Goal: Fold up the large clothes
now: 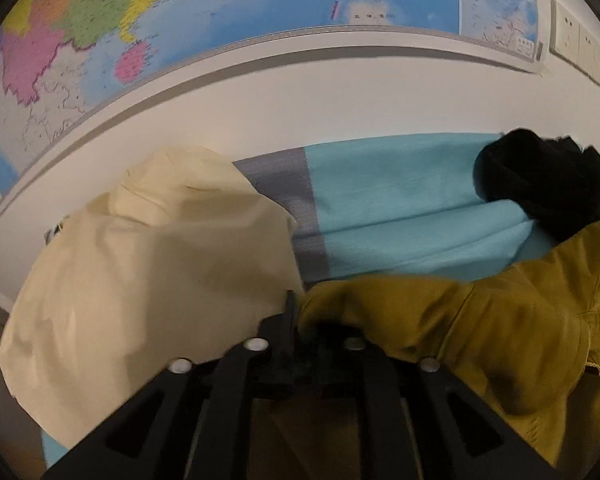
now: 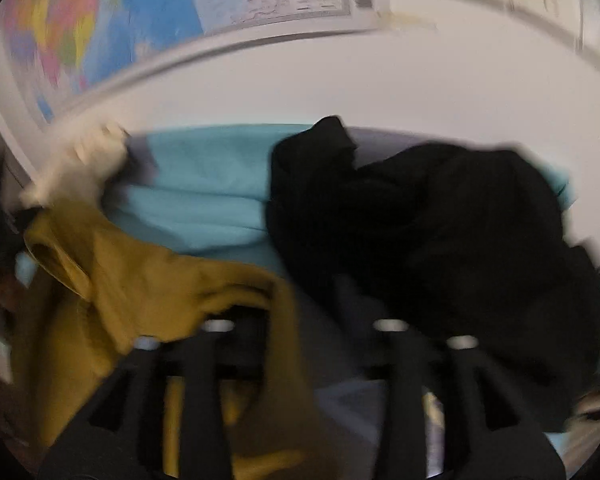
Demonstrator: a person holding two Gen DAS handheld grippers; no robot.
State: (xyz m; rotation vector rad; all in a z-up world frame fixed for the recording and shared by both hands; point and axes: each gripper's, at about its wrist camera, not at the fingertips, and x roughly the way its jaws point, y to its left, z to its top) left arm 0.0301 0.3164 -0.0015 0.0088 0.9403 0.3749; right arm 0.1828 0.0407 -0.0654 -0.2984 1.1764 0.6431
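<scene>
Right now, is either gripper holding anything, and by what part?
The left gripper is shut on an edge of the mustard garment. The right gripper is blurred and draped in that cloth; its grip cannot be told.

Dim, warm indoor light; your right view is smeared.

Your left view stays fairly sharp, though the wall map (image 1: 180,20) bows at the rim; motion blur softens the black garment (image 2: 440,248) beyond your right fingers.
</scene>
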